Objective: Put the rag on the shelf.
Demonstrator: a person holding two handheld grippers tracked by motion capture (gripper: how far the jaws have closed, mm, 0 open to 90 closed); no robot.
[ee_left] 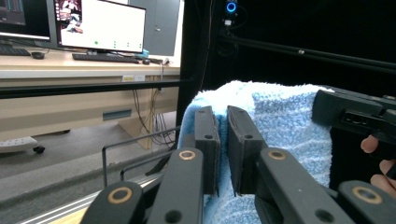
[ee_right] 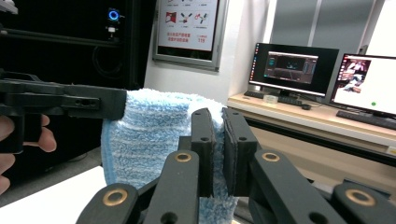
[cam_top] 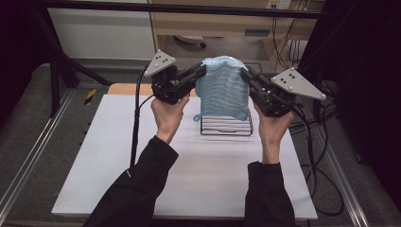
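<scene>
Left gripper (cam_top: 204, 71), held up in a person's hand, pinches the left upper edge of a blue towel (cam_top: 223, 87), its jaws closed on the cloth. Between both tools, the towel hangs above a black wire rack (cam_top: 227, 126) on the white table (cam_top: 198, 179). Right gripper (cam_top: 243, 73) clamps the towel's right upper edge.

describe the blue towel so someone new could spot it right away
On the white table, look to the far middle for a black wire rack. The light blue towel hangs over it, pinched at its top corners by both grippers; it is the only soft, fuzzy, striped thing there.
</scene>
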